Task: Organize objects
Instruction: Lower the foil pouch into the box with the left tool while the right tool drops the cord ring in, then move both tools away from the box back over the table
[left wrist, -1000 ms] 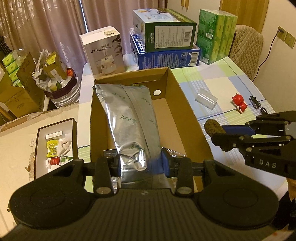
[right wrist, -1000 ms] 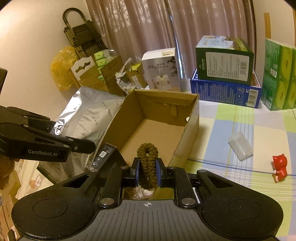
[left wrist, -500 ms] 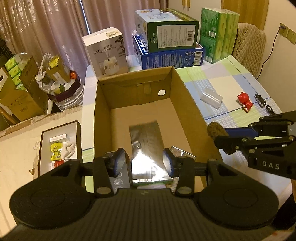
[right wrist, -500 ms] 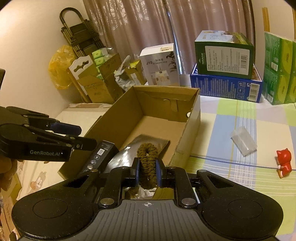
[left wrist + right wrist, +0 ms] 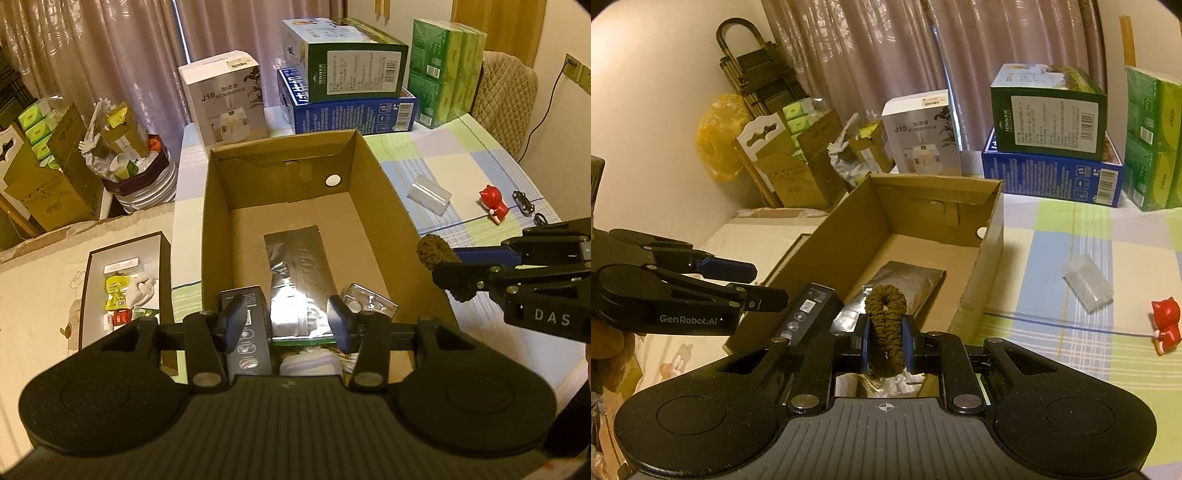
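Observation:
An open cardboard box (image 5: 373,192) (image 5: 991,236) stands on the checked tablecloth. A silver foil bag (image 5: 299,273) (image 5: 908,277) lies flat on its floor. My left gripper (image 5: 288,323) (image 5: 766,282) hovers open over the box's near end, above the bag, with nothing between its fingers. A black carton (image 5: 247,325) (image 5: 812,314) stands on end by its left finger. My right gripper (image 5: 885,336) (image 5: 448,264) is shut on a brown braided ring (image 5: 884,306) (image 5: 430,249), just outside the box's right wall.
On the cloth right of the box lie a clear plastic pouch (image 5: 428,190), a red figurine (image 5: 495,205) and keys (image 5: 526,203). Behind stand a white humidifier box (image 5: 225,99), stacked blue and green boxes (image 5: 347,96) and green tissue packs (image 5: 447,88). A shallow tray (image 5: 92,280) sits left.
My left gripper has opened and let go of the foil bag, which dropped from upright to flat on the box floor. The right gripper still holds the ring in about the same place.

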Demonstrator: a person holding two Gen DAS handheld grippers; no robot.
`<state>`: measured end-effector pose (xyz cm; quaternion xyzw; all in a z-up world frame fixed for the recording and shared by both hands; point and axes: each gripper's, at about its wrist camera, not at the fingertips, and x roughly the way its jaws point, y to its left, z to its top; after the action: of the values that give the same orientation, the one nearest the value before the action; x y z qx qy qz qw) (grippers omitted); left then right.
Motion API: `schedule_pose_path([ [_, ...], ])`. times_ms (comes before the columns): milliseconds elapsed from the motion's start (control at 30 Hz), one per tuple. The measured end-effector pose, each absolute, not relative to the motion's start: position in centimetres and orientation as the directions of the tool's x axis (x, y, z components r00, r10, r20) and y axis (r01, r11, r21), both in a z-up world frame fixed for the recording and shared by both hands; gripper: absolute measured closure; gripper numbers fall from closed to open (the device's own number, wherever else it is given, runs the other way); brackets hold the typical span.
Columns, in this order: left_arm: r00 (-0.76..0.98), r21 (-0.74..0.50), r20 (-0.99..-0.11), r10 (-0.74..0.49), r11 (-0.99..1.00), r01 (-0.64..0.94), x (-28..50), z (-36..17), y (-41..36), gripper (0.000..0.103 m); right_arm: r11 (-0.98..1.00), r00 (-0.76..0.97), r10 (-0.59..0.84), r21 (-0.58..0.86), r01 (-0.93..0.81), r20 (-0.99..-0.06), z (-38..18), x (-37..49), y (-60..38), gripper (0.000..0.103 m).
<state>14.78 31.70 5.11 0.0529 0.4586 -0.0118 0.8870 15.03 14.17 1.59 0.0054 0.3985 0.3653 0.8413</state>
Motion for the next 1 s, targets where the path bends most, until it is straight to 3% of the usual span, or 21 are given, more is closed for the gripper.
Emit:
schedule_pose_path([
  [233, 0.577, 0.074, -0.816, 0.036, 0.996, 0.043, 14.4, 4.6, 32.8, 0.058, 0.71, 0.382, 0.653, 0.353, -0.61, -0.654, 1.2, 15.5, 14.5, 0.088],
  [300, 0.574, 0.072, -0.818, 0.038, 0.997, 0.037, 14.3, 4.4, 32.9, 0.057, 0.704, 0.377, 0.667, 0.378, -0.602, -0.643, 1.0, 15.8, 14.5, 0.064],
  [333, 0.574, 0.071, -0.818, 0.038, 0.997, 0.035, 14.3, 4.3, 33.0, 0.056, 0.707, 0.382, 0.67, 0.39, -0.591, -0.636, 0.9, 15.9, 14.4, 0.045],
  [367, 0.574, 0.07, -0.818, 0.037, 0.997, 0.034, 14.3, 4.2, 33.0, 0.056, 0.709, 0.391, 0.676, 0.406, -0.576, -0.625, 0.8, 16.1, 14.2, 0.038],
  [1000, 0.578, 0.017, -0.816, 0.013, 1.0, 0.003, 11.8, 4.2, 31.0, 0.047, 0.733, 0.435, 0.667, 0.428, -0.529, -0.604, 2.2, 14.7, 10.6, 0.038],
])
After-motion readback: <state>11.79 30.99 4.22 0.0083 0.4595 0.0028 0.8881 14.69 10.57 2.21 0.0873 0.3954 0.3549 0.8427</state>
